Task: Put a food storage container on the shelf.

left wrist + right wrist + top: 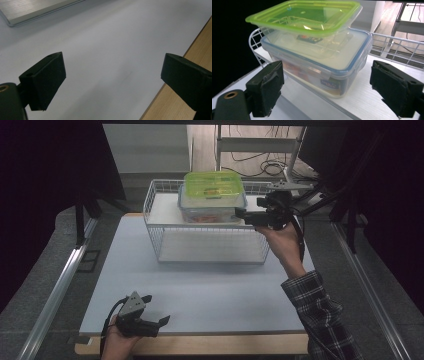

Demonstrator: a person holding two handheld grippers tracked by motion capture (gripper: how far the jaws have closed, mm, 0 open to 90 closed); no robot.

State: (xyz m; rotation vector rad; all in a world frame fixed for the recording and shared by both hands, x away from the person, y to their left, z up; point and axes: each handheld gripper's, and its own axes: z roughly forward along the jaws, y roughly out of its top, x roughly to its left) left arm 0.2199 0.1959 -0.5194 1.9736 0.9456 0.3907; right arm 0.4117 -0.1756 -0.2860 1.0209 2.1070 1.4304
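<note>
Two plastic containers sit stacked in one wire basket (155, 227): a green-lidded container (212, 184) atop a blue-rimmed container (212, 209). The right gripper (250, 216) hovers just right of them, fingers wide. The left gripper (155, 312) rests at the surface's (210, 290) near left, fingers wide.

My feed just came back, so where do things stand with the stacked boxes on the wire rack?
Done: the green-lidded box sits stacked on the blue-rimmed box on the top shelf of the wire rack. In hand: nothing yet; the right tongs are open, facing the lower box. The left tongs rest open near the front edge of the white table mat. Left, probably: closing on a box and moving it.
</note>
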